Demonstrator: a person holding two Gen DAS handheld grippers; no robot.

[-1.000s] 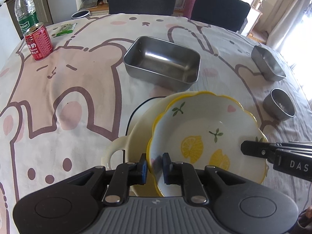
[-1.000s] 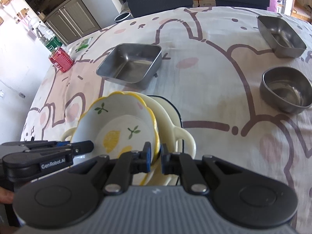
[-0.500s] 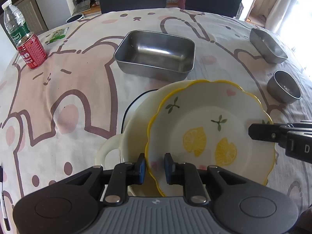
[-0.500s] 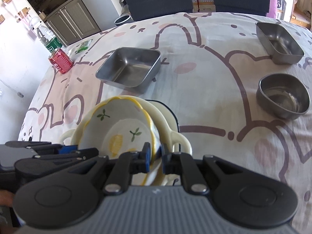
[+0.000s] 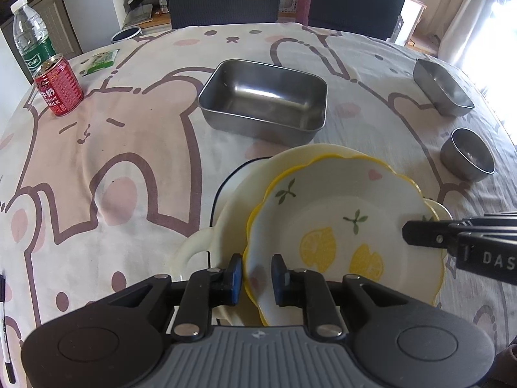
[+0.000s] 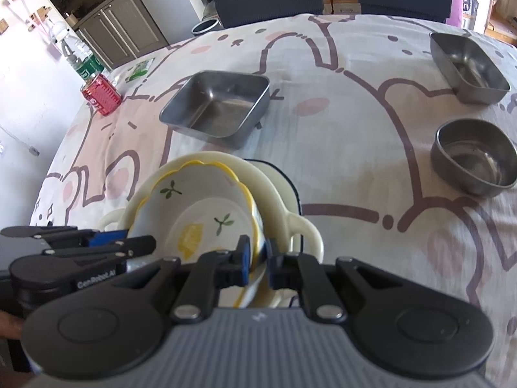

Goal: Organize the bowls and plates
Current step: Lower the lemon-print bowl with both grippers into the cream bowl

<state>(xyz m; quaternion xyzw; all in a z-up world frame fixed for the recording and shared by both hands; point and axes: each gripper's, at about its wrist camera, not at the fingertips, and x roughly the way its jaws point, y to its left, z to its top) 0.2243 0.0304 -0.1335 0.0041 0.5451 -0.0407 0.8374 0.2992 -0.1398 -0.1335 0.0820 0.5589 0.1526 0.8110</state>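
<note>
A white lemon-print bowl (image 5: 339, 213) with a wavy yellow rim sits tilted inside a cream two-handled dish (image 5: 245, 187). A dark-edged plate (image 5: 217, 194) peeks out under that dish. My left gripper (image 5: 257, 273) is shut on the bowl's near rim, one pad outside and one inside. My right gripper (image 6: 258, 260) is shut on the opposite rim of the lemon-print bowl (image 6: 206, 207), above the cream dish (image 6: 274, 194). Each gripper shows in the other's view: the right gripper (image 5: 407, 231) at the right edge, the left gripper (image 6: 142, 241) at the lower left.
On the cartoon tablecloth stand a large steel tray (image 5: 261, 100), a small steel tray (image 5: 442, 87) and a round steel bowl (image 5: 468, 155) to the right. A red can (image 5: 58, 87), a water bottle (image 5: 32, 45) and a green packet (image 5: 100, 61) are far left. Dark chairs line the far edge.
The lemon-print bowl has rocked slightly between the two grippers. Both grips hold and neither hand has shifted.
</note>
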